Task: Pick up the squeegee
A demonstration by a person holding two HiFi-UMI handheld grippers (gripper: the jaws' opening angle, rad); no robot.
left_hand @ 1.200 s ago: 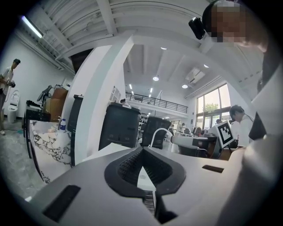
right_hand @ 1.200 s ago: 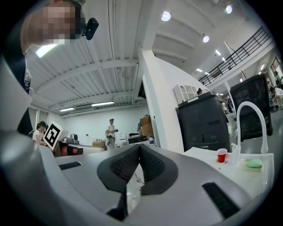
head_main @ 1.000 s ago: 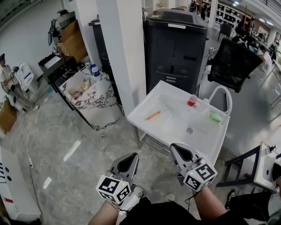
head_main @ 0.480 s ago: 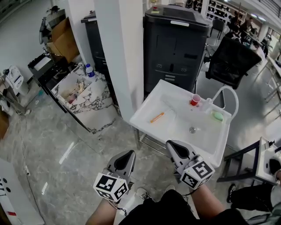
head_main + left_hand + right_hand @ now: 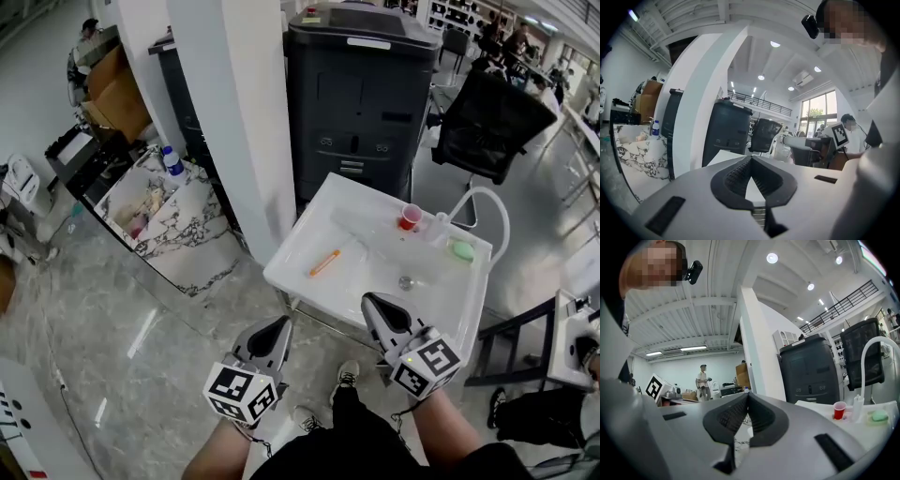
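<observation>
Floor (image 5: 141, 319): grey veined stone, polished, glossy enough to throw back the ceiling lights.
Basin (image 5: 305, 230): white, smooth, glossy.
Red cup (image 5: 410, 217): shiny plastic.
Pillar (image 5: 248, 122): smooth matt white paint.
Cabinet (image 5: 361, 103) behind the basin: dark grey smooth casing, dull sheen.
Chair back (image 5: 487, 122): black mesh cloth.
Boxes (image 5: 117, 94): brown cardboard, matt.
Left gripper (image 5: 277, 328) and right gripper (image 5: 375, 305): matt grey plastic shells.
Pads (image 5: 736, 174): black, finely ribbed, rubbery look.
Marker cubes (image 5: 241, 394): matt black-and-white print.
</observation>
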